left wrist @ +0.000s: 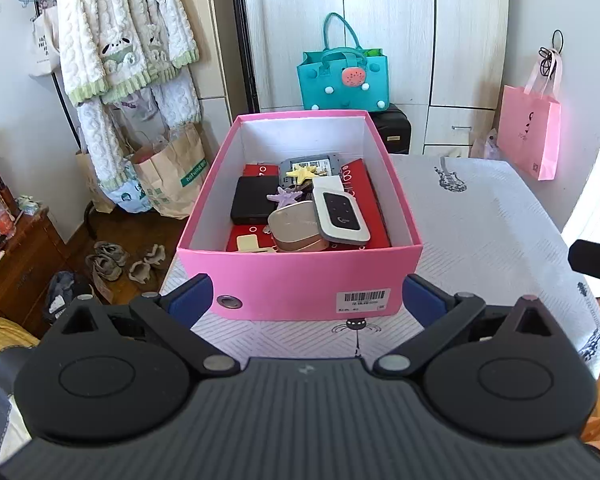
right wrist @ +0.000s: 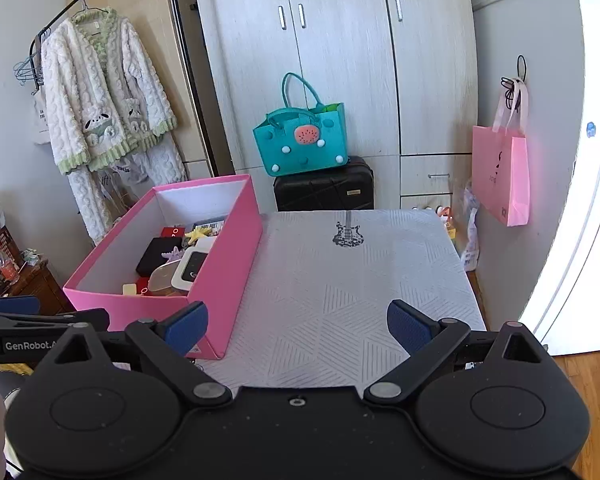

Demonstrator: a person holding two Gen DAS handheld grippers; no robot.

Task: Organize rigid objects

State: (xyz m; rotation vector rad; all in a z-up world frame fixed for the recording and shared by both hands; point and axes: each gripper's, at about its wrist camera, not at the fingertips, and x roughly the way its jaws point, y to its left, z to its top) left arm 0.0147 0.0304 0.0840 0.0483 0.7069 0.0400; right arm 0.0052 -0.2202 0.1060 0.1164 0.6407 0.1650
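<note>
Table w/ white patterned cloth; pink box sits directly on its left part

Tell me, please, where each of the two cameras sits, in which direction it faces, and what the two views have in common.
Left wrist: sits on the left gripper, faces the pink box's near end; own open fingers show, right gripper's tip at right edge.
Right wrist: sits on the right gripper, faces the patterned tablecloth; own open fingers show, left gripper at left edge.
Shared: pink box, tablecloth, teal bag, wardrobe, pink paper bag.
</note>
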